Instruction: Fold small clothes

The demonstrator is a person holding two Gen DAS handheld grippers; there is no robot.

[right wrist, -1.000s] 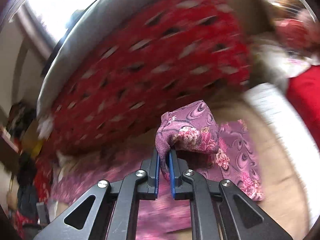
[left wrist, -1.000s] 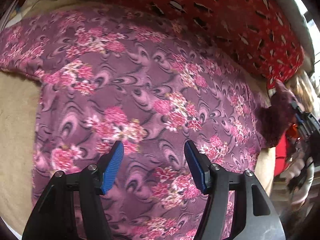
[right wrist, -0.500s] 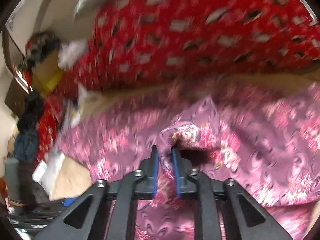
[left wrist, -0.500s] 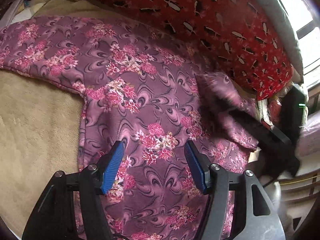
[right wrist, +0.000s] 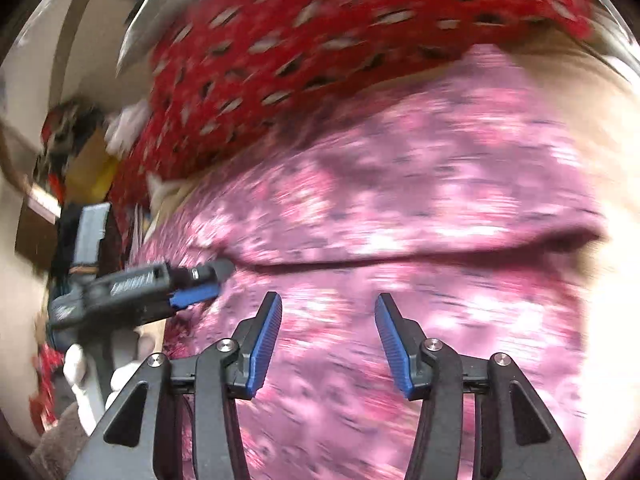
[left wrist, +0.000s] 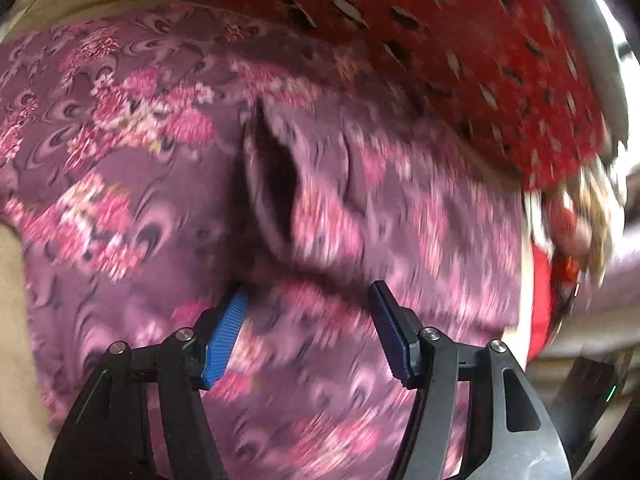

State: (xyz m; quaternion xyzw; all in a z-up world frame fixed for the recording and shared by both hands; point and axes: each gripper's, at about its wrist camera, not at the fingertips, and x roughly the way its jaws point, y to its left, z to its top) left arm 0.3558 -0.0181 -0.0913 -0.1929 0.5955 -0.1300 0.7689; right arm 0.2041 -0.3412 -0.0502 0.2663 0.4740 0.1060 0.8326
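A purple garment with pink flowers (left wrist: pixel 132 184) lies spread on a beige sheet (left wrist: pixel 12 320). One sleeve is folded over the body, its dark cuff opening (left wrist: pixel 276 184) facing me in the left wrist view. My left gripper (left wrist: pixel 308 320) hovers open just over the cloth below that cuff, with nothing between its pads. In the right wrist view the garment (right wrist: pixel 420 184) shows a long fold edge (right wrist: pixel 400 258). My right gripper (right wrist: pixel 328 340) is low over it with its jaws opening, and no cloth is pinched between them. The left gripper (right wrist: pixel 208 280) shows at the left there.
A red cushion with dark and white marks (left wrist: pixel 460 40) runs along the back edge of the garment (right wrist: pixel 320 40). A white-gloved hand (right wrist: pixel 80 364) holds the left gripper. Cluttered shelves (right wrist: pixel 68 148) stand at the far left. Both views are motion-blurred.
The right gripper carried the pinched sleeve across over the garment's body, came down and let it go; its jaws have parted. The left gripper stayed open and shifted over the cloth toward the folded sleeve.
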